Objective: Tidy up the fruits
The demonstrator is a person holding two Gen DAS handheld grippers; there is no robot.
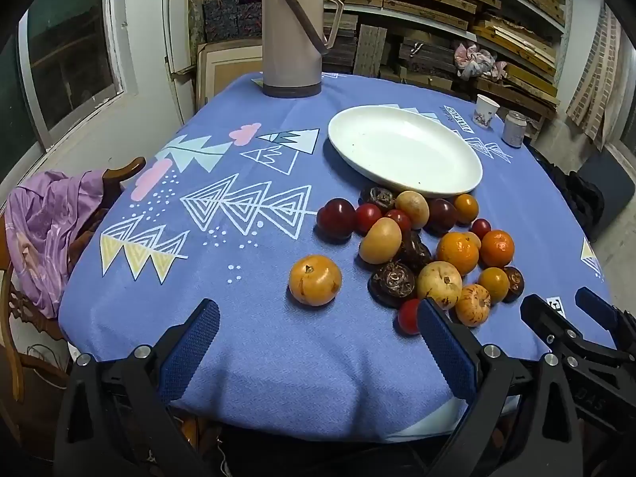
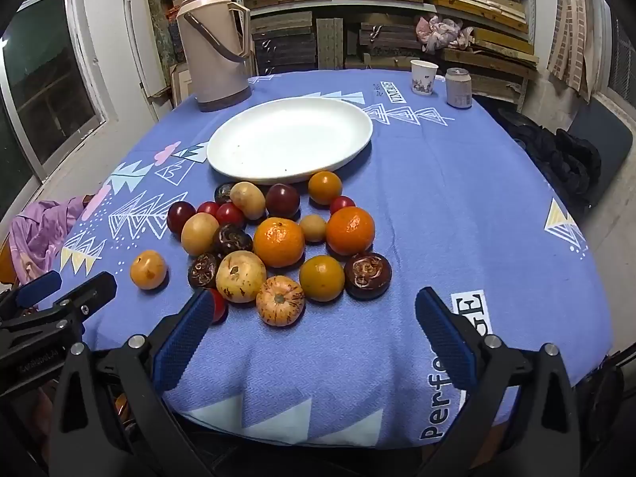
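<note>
Blue tablecloth (image 2: 437, 206): patterned with triangles, covers the table.
Fruits (image 2: 278, 238): loose heap of oranges, red, yellow and dark pieces, just in front of the plate.
Plate (image 2: 238, 139): white, oval, holds no fruit.
Lone orange fruit (image 1: 315, 279): apart, left of the heap.
Left gripper (image 1: 318, 318): jaws wide, gripping nothing.
Right gripper (image 2: 314, 314): jaws wide, gripping nothing.
Thermos (image 1: 292, 28): upright at far edge.

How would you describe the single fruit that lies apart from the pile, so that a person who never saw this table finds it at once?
Start at the large white oval plate on the blue patterned tablecloth; the pile of mixed fruits lies just in front of it. Left of that pile sits one round yellow-orange fruit with a small brown stem mark. Unlike the others, it touches no other fruit.
</note>
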